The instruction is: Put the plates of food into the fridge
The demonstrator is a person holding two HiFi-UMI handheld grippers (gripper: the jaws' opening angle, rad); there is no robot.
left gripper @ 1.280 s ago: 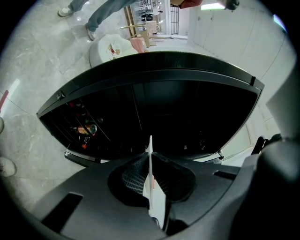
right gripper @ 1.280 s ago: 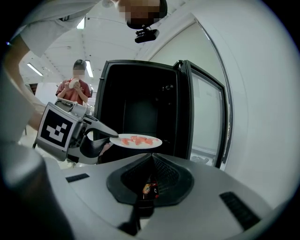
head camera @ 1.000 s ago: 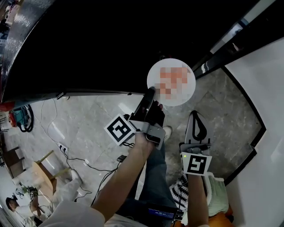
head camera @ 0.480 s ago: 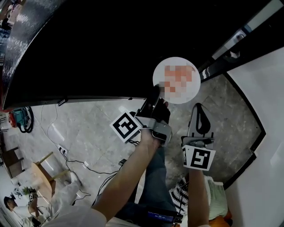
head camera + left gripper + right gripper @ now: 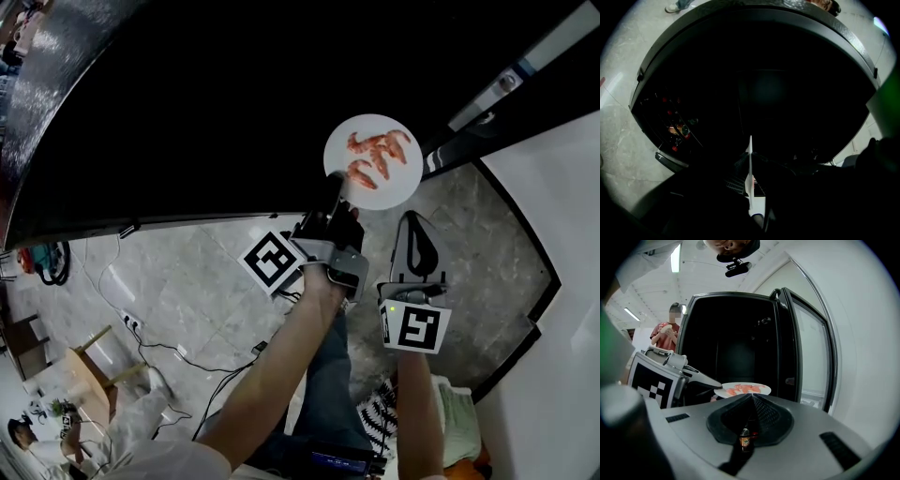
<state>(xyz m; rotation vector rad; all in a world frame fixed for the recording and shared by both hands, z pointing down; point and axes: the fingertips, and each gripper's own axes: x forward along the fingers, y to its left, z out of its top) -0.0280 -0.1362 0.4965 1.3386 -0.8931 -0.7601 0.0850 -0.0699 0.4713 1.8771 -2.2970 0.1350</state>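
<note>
While the white plate (image 5: 396, 184) of pink shrimp (image 5: 377, 152) is clamped at its near rim by the left gripper (image 5: 336, 199), it is held level at the dark opening of the fridge (image 5: 234, 103), close to that opening's right edge and beside the open door (image 5: 808, 352). From the left gripper view, the plate is seen edge-on between the jaws. The right gripper (image 5: 413, 221) is held lower, over the marble floor (image 5: 178, 272), near the left one. Its jaws are pressed together, with nothing caught between them.
</note>
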